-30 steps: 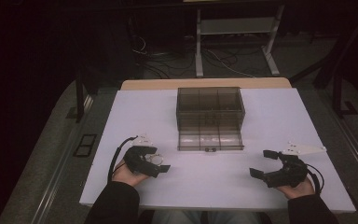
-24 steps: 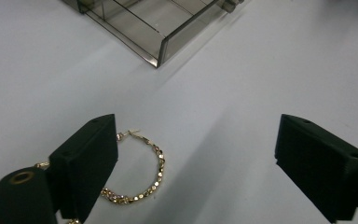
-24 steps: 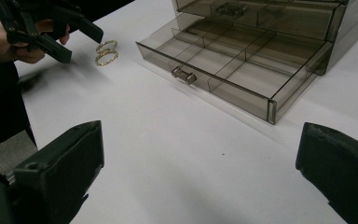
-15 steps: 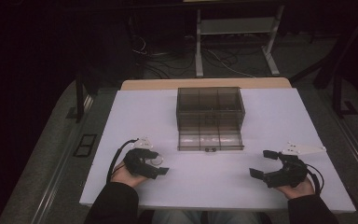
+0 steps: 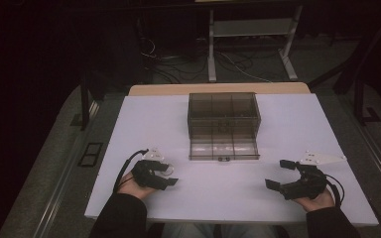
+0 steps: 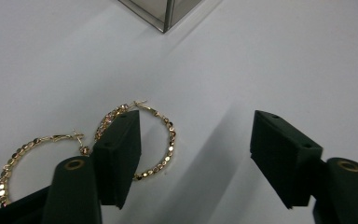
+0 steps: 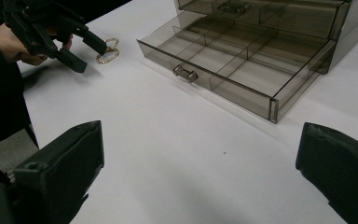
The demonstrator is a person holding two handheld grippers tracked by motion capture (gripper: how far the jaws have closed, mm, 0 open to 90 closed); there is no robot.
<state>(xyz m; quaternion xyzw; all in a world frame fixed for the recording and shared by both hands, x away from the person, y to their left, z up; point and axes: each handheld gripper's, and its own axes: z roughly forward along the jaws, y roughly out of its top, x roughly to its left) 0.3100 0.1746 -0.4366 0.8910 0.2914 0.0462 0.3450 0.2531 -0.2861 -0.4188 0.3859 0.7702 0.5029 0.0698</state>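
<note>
A smoky clear drawer box [image 5: 223, 119] sits mid-table on a white table [image 5: 287, 124], its bottom drawer [image 7: 233, 63] pulled out toward the person. To the box's left front, the left gripper [image 5: 169, 173] is held with jaws wide apart and empty — two gold hoop earrings [image 6: 140, 135] lie flat beneath it, one partly hidden by a jaw. To the box's right front, the right gripper [image 5: 278, 173] also gapes wide, gripping nothing

Bare table [image 5: 228, 188] between grippers, free passage. Open drawer [image 7: 223, 70] juts forward mid-table; hoop earrings [image 6: 135, 135] under left jaw.
</note>
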